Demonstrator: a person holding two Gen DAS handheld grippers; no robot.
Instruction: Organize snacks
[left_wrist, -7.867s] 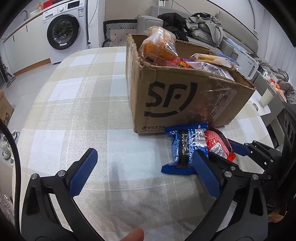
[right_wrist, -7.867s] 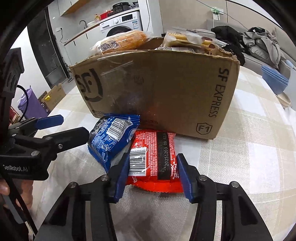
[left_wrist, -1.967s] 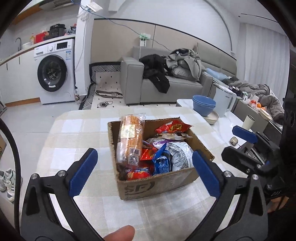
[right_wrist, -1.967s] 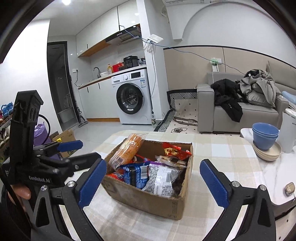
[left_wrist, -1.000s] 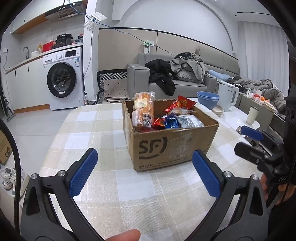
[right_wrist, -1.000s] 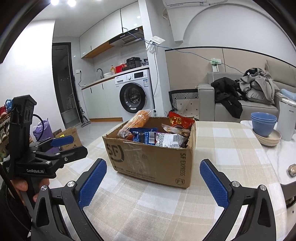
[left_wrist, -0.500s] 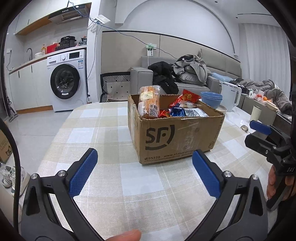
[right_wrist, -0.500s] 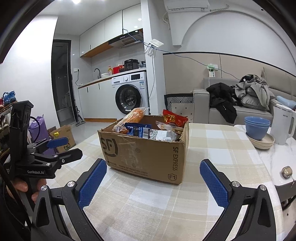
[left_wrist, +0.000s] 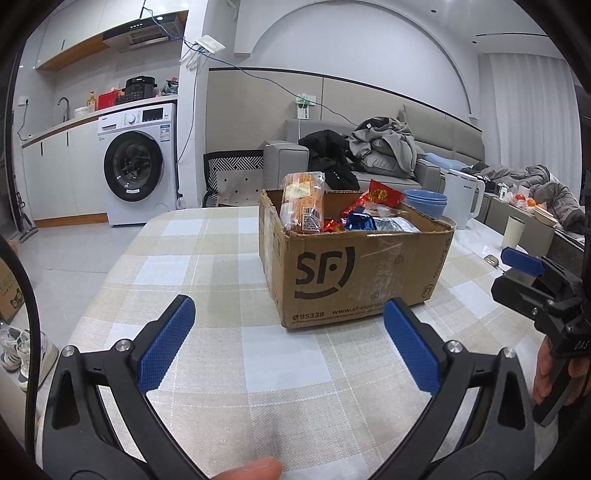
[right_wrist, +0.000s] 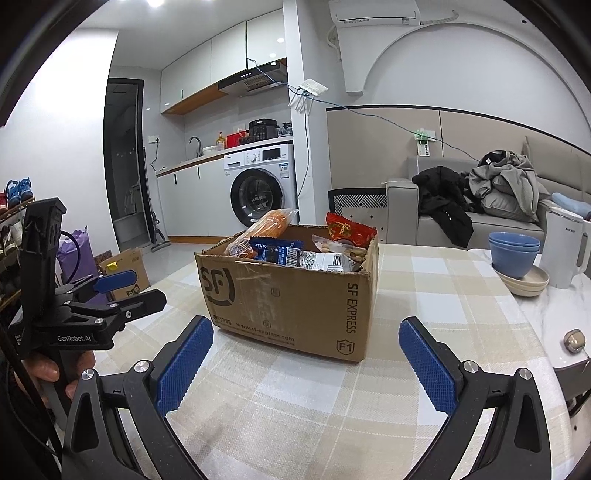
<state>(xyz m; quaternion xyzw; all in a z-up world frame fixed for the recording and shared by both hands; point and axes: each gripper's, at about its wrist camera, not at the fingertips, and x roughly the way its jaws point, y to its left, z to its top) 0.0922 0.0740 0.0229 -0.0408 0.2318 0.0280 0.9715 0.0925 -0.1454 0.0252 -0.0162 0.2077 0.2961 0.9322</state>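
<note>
Both claws gape wide, empty, short of snack-filled box (left_wrist: 354, 266); bowls (right_wrist: 514, 253) beyond.

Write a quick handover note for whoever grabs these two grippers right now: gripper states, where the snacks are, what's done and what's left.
Left gripper: open, empty, held back from the cardboard box.
Right gripper: open, empty, also short of the box.
Snacks: all in the box, including the orange pack, red packet and blue packet.
Done: no snack lies loose on the table.
Left: seemingly nothing; tidy the packets if wanted.
</note>
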